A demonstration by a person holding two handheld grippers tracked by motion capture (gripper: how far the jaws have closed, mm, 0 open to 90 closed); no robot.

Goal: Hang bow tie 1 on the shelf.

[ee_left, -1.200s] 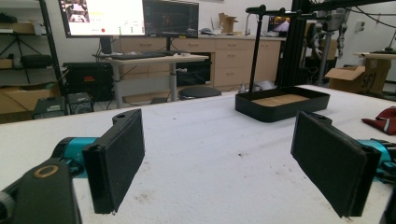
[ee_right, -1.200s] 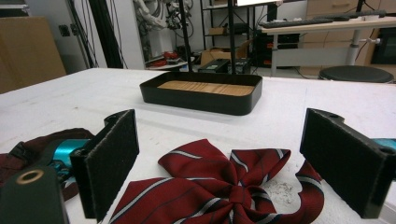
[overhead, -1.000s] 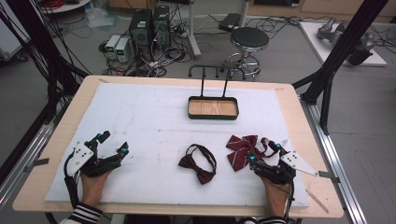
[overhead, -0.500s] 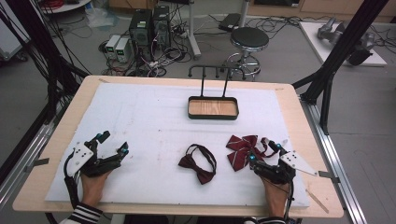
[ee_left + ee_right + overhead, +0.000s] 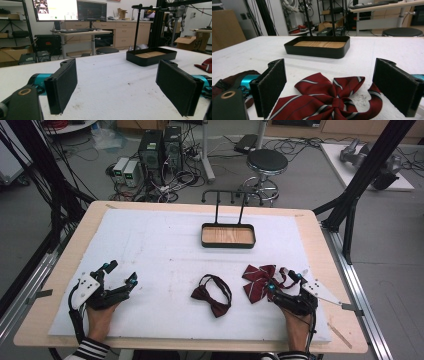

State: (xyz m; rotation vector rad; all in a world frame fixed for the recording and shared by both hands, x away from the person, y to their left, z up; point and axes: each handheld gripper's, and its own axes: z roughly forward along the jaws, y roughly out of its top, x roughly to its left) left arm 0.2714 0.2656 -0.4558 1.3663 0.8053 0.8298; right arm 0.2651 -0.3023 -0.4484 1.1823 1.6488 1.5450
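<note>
Striped red bow (image 5: pixel 261 281) lies on white surface (image 5: pixel 165 255), near right, just ahead of right claw (image 5: pixel 285 281), jaws spread wide around it. Left claw (image 5: pixel 121 272) released, near left. Tray (image 5: pixel 228 236) far centre.

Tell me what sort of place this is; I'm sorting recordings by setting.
Probably a robotics lab or workshop: a foam-covered table inside a black frame, desktop computers and loose cables on the floor, and monitors on a desk with cabinets behind.

Black tray (image 5: pixel 228 243) with wooden floor mid-table; round stool (image 5: pixel 267 162), computer towers (image 5: pixel 160 147) behind.
</note>
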